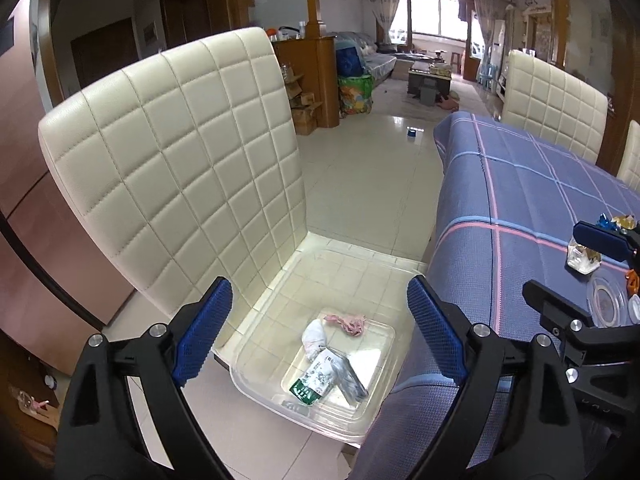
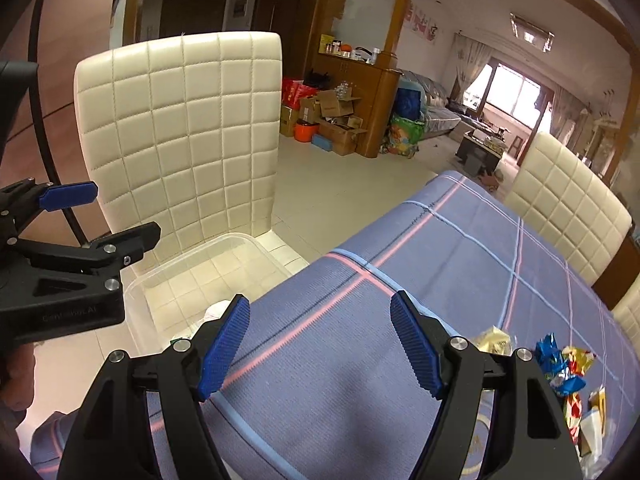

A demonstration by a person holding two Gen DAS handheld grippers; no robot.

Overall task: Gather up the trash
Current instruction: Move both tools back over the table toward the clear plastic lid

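Note:
A clear plastic bin (image 1: 384, 360) rests on the seat of a cream quilted chair (image 1: 180, 152). In it lie a crumpled white tissue (image 1: 314, 338), a green and white packet (image 1: 316, 380), a silvery wrapper (image 1: 354, 380) and a pink string (image 1: 348, 322). My left gripper (image 1: 320, 328) hangs open above the bin, nothing between its blue pads. My right gripper (image 2: 320, 344) is open over the blue checked tablecloth (image 2: 400, 264), holding nothing. Coloured candy wrappers (image 2: 564, 364) and a gold wrapper (image 2: 494, 340) lie on the cloth to its right. The bin (image 2: 140, 320) shows at the table's left edge.
The table (image 1: 520, 184) stands right of the chair, its cloth hanging over the edge. More cream chairs (image 2: 560, 208) stand at the far side. A clear round lid (image 1: 608, 304) and a clear wrapper (image 1: 582, 256) lie near the right gripper (image 1: 576, 272). Pale tiled floor (image 1: 360, 152) runs beyond.

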